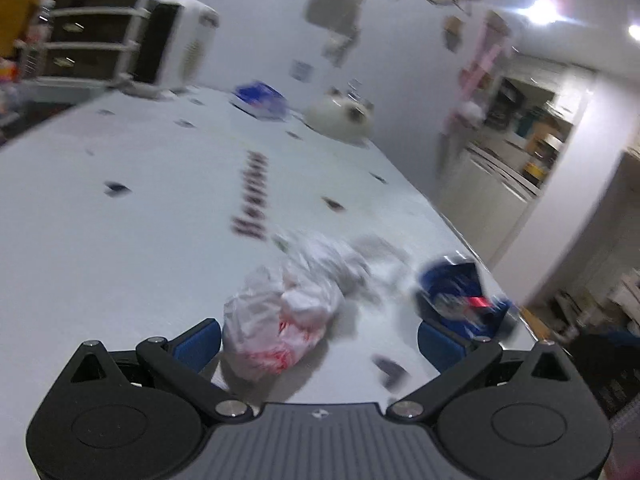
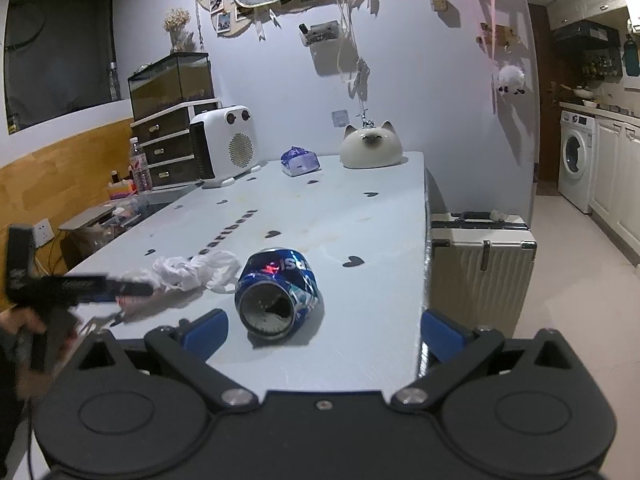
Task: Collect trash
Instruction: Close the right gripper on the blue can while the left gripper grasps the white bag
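Table (image 2: 360, 208) edge close beside right claw | crushed can (image 2: 280, 296) lies ahead between wide-spread right gripper (image 2: 322, 330) tips, may be nudged off | crumpled bag (image 1: 280, 320) between wide-open left gripper (image 1: 320, 344) tips, could slip | left view blurred, markings unreadable

Table (image 2: 360, 216): pale, heart-printed.
Just ahead of right tool: crushed blue can (image 2: 278, 294), on its side.
Ahead-left: crumpled plastic bag (image 2: 192, 270).
Far end: heater (image 2: 226, 146), tissue pack (image 2: 300, 161), cat figure (image 2: 371, 146).
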